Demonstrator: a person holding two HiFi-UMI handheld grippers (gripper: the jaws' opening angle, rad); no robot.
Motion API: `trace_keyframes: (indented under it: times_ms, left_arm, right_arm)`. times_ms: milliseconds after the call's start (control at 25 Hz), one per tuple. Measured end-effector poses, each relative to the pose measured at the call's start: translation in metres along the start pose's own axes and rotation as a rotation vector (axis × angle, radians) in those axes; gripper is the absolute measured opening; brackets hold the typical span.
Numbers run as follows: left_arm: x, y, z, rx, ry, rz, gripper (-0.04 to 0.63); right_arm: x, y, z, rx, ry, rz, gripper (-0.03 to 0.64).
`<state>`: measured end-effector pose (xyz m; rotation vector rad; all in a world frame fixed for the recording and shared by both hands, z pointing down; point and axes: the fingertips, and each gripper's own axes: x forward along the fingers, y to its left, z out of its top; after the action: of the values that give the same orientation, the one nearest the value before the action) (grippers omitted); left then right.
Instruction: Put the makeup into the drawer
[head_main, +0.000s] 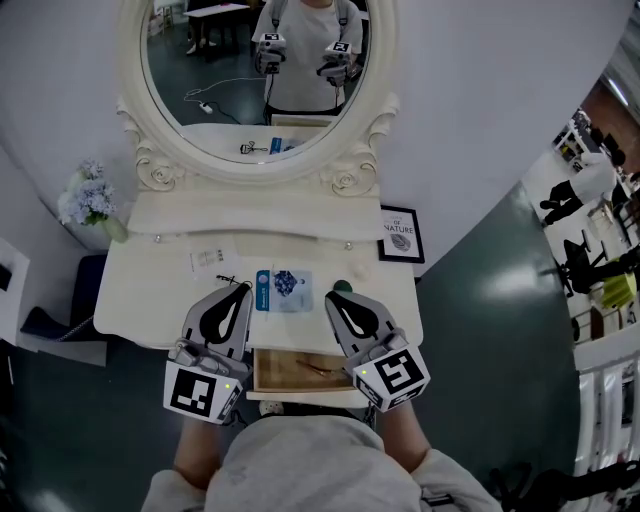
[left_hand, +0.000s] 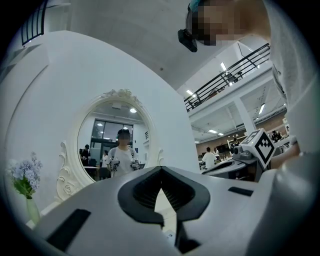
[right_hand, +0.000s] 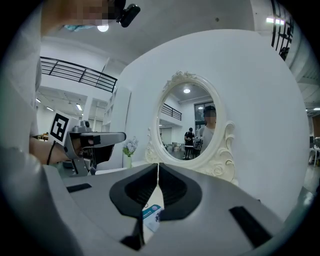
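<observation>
Since the drawer (head_main: 272, 372) stands pulled open under the tabletop, between the two grippers, it looks ready to receive; one slim item (head_main: 322, 368), too small to name, lies in it. The left gripper (head_main: 243, 291) and right gripper (head_main: 333, 298) hover either side of the blue-and-white makeup packet (head_main: 285, 289), each with jaws pressed together on nothing, probably poised for a pick. The dressing table (head_main: 140, 300) bears one packet, one small dark round thing (head_main: 343, 287) and one pale sheet (head_main: 213, 260).
</observation>
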<state>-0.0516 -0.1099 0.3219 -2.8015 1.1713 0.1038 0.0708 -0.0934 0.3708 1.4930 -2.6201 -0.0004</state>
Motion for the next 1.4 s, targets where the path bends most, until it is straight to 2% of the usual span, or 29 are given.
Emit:
trace_keyframes:
  times_ms: [840,1120,1400]
  left_arm:
    - [-0.008,-0.001,0.005,0.007,0.001,0.028,0.012]
    - [-0.014,-0.009,0.01,0.009,-0.006,0.025,0.012]
    - [-0.015,-0.016,0.014,0.006,-0.015,0.017,0.012]
  right_arm:
    - [-0.022,-0.001,0.044,-0.072,-0.117,-0.056,0.024]
    - [-0.036,-0.001,0.044,-0.007,-0.155,-0.08,0.025]
    - [-0.044,-0.001,0.044,-0.011,-0.159,-0.095,0.025]
